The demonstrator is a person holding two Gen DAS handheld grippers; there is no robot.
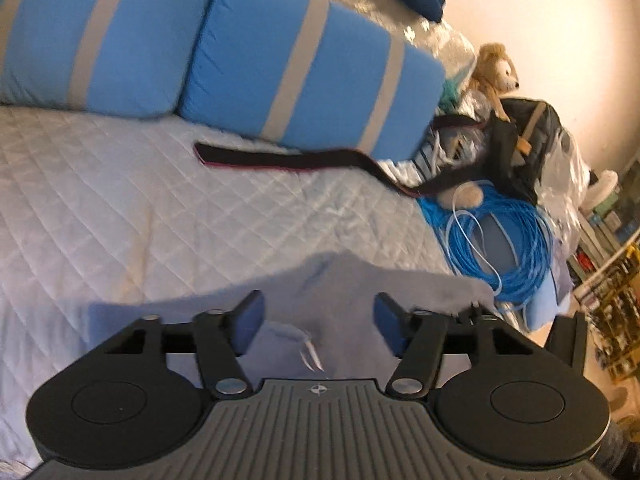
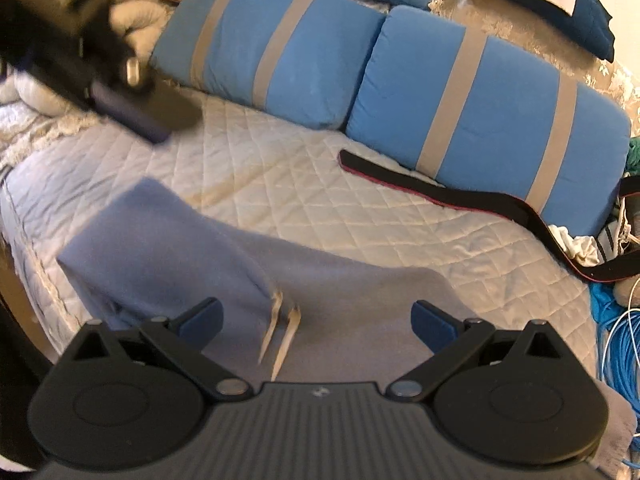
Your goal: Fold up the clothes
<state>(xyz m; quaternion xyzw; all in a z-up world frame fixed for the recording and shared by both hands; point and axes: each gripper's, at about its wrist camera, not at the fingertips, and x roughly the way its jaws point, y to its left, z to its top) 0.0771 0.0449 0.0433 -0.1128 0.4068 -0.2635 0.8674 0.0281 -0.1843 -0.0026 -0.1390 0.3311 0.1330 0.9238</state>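
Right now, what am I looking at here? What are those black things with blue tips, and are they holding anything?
Each picture comes from a camera fixed on a hand-held gripper, looking out along its two fingers. A person holds one in each hand; there is no robot arm. The black fan-shaped part at the bottom is the tool itself, and the blue tips are its pads.

One picture is from the left gripper, the other from the right gripper. Both stand open and hold nothing. The blurred dark shape at the top left of the right picture looks like the left gripper.

Below them, a grey-blue garment with pale drawstrings lies on a white quilt, one side folded over. Behind are striped blue cushions and a black strap.
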